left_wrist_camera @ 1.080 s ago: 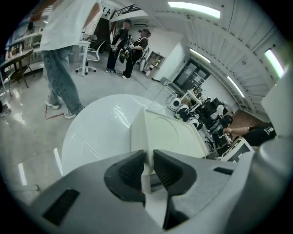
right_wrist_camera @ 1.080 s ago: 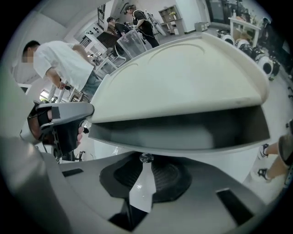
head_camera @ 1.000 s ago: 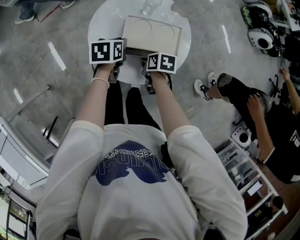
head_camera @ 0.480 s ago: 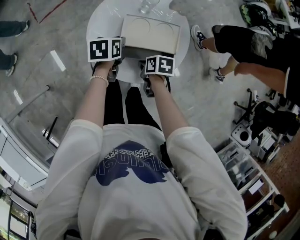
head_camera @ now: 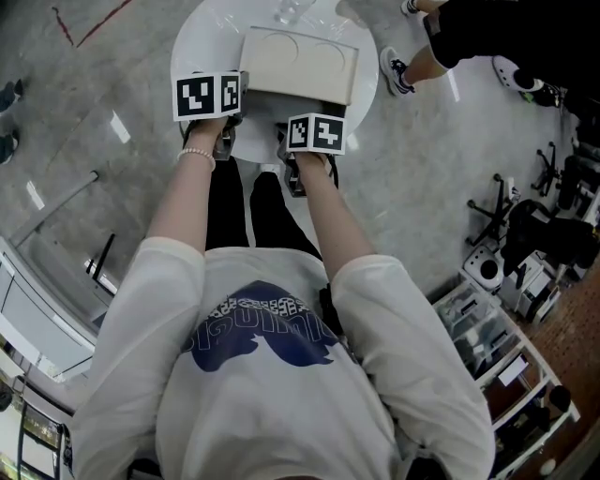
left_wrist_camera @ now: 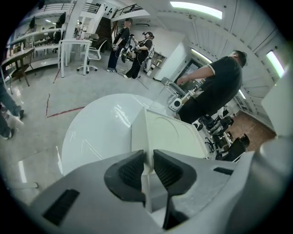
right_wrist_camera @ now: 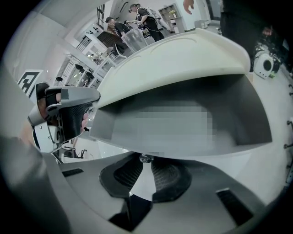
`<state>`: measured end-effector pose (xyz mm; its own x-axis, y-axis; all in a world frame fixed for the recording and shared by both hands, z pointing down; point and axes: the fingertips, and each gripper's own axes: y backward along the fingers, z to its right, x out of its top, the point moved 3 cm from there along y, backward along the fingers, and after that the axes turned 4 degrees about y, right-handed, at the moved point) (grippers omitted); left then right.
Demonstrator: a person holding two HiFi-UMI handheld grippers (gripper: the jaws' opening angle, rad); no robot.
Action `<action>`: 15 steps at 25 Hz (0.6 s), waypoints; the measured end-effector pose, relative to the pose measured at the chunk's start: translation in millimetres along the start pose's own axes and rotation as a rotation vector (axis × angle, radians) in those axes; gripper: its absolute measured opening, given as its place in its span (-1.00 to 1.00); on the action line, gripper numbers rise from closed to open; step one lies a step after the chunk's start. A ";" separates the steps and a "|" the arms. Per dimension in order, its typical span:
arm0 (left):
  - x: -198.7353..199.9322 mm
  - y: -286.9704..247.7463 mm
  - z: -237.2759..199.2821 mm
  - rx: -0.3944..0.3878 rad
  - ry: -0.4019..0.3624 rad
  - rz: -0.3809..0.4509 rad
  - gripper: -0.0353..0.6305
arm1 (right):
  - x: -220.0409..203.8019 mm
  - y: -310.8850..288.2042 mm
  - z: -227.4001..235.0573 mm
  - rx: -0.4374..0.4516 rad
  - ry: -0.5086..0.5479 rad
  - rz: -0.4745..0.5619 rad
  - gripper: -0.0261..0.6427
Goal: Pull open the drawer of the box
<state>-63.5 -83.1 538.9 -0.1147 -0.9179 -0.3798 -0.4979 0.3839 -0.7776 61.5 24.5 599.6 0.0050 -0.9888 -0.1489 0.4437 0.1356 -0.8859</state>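
Head view: marker cubes hid both jaw sets and the front of the box (head_camera: 300,61), which sat top centre on round table (head_camera: 197,47), long axis L-R across frame, front facing frame bottom. Left gripper (left_wrist_camera: 147,161) was clamped on box's near-left corner edge. Right gripper (right_wrist_camera: 145,165) pinched small knob (right_wrist_camera: 145,158), lower centre.

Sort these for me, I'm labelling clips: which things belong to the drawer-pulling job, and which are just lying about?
In the job: box, its drawer, the knob on it, left claw clamped on the box corner, right claw on the knob.

Lying about: clear glass item at the back of the table, shelving rack, passer-by.
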 end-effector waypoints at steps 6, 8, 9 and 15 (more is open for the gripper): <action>0.2 -0.2 1.0 0.000 0.004 0.001 -0.67 | -7.0 1.3 -0.8 0.002 -0.004 -0.002 -0.76; 0.0 0.5 0.8 0.000 0.004 0.001 -0.67 | -9.4 1.8 -1.9 0.002 -0.003 -0.003 -0.76; -0.1 0.9 0.7 0.000 0.005 0.000 -0.67 | -10.7 2.0 -2.5 0.003 -0.002 -0.003 -0.76; 0.8 1.3 1.5 0.000 0.007 0.001 -0.67 | -17.7 3.2 -3.8 0.006 0.000 -0.010 -0.76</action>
<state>-63.0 -83.2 536.8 -0.1214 -0.9183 -0.3767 -0.4980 0.3847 -0.7772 59.5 42.7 597.7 0.0002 -0.9901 -0.1401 0.4495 0.1252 -0.8845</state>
